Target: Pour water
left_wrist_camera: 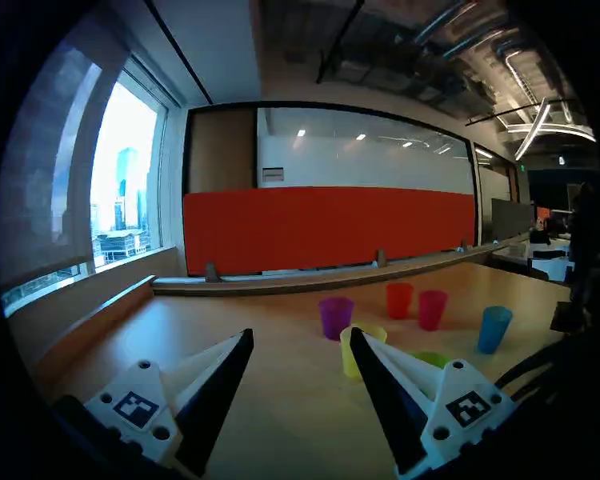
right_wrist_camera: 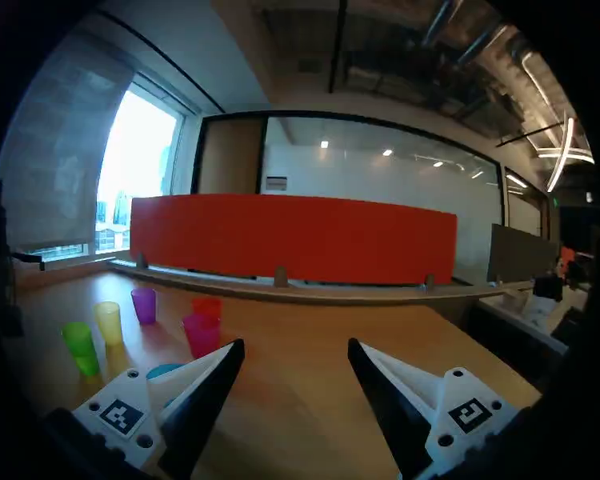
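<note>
Both tongs empty, jaws spread wide: left tongs (left_wrist_camera: 300, 334) and right tongs (right_wrist_camera: 296, 344), each hovering over the bench (left_wrist_camera: 284, 408).

Cups stand on the bench. In the left gripper view they sit at 1–3 o'clock of the gap. The yellow cup (left_wrist_camera: 354, 352) is nearest, just beside the 3 o'clock finger. In the right gripper view the group is at 9–10 o'clock.

Risks, my read:
- Cups look like light plastic and are packed close. Red cup (left_wrist_camera: 398, 300) and pink cup (left_wrist_camera: 432, 310) are just beside each other, so a finger going for one could clip and tip the other.
- Green cup (left_wrist_camera: 430, 359) is half hidden behind a finger, as is the blue cup (right_wrist_camera: 164, 370) in the right gripper view. Blind approach, easy bump.
- Can't tell which cup holds water. Squeeze a full one hard and it slops.

Count: 6 cups, one each of purple cup (left_wrist_camera: 336, 316), yellow, red, pink, blue, green. 2 tongs. 1 bench.
</note>
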A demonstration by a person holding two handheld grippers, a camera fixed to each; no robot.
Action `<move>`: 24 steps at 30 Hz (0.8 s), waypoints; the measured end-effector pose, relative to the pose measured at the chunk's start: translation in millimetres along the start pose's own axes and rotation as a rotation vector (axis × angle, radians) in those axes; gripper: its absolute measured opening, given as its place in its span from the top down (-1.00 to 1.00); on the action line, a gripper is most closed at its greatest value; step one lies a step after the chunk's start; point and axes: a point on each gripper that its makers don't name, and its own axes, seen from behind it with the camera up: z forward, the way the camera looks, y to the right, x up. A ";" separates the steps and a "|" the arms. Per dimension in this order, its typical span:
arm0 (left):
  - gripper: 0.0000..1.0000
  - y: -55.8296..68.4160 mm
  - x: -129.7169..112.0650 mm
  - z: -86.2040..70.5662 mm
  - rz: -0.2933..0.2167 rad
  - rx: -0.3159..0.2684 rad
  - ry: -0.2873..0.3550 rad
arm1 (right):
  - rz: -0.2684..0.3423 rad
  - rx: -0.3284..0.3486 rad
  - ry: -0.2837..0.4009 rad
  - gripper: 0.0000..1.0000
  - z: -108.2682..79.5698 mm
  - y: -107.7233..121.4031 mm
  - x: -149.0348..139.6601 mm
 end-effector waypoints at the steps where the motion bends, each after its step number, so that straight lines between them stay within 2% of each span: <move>1: -0.79 -1.5 2.0 0.0 -0.006 0.006 0.008 | 0.006 -0.005 0.006 -1.00 0.6 0.1 0.6; 9: -0.79 -20.0 8.5 -2.5 -0.051 0.084 0.045 | 0.042 -0.042 0.026 -1.00 0.8 2.4 2.5; 15: -0.79 -26.2 3.1 1.2 -0.031 0.120 0.023 | 0.056 -0.057 0.032 -1.00 2.0 0.3 8.2; 18: -0.78 -26.0 5.7 2.1 -0.015 0.132 0.029 | 0.057 -0.057 0.029 -1.00 2.5 -2.8 9.5; 24: -0.79 -15.6 6.8 4.8 -0.014 0.121 0.021 | 0.041 -0.052 0.010 -1.00 5.0 -9.2 10.4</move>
